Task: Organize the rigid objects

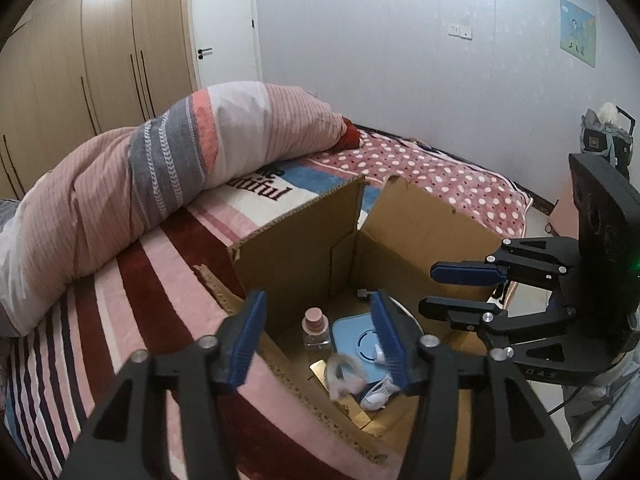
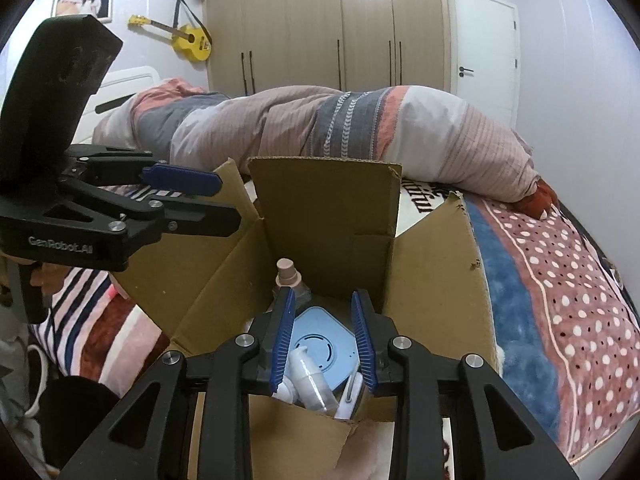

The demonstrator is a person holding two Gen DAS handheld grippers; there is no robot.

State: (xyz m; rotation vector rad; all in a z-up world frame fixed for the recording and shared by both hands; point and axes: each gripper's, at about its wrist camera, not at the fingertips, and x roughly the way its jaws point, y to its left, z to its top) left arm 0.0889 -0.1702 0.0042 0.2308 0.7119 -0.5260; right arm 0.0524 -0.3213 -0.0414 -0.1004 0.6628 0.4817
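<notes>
Cardboard box (image 1: 404, 236) with its flaps standing up sits on the bed (image 1: 168, 280), on a striped and dotted blanket (image 2: 560, 280), and holds the small things being tidied. Inside it a flat light-blue device (image 2: 324, 348) lies on the bottom, and a small glass bottle (image 1: 316, 326) with a pink cap stands upright just beside it, toward the far wall of the box. A white pump bottle (image 2: 310, 380) lies on its side over the near part of the blue device, with other small white items next to it that are too blurred to name. The left gripper (image 1: 320, 340) hangs over the near rim of the box, its blue-padded jaws spread wide with nothing between them. The right gripper (image 2: 324, 340) points down into the box from the other side, its jaws also spread; the pump bottle shows in the gap between them, but the pads do not appear to touch it. In the left wrist view the right gripper (image 1: 444, 292) reaches in over the box's right wall. A rolled quilt (image 2: 360, 132) lies across the bed behind the box, and a yellow guitar (image 2: 188, 40) hangs on the wall beside the wardrobe (image 2: 320, 28).
</notes>
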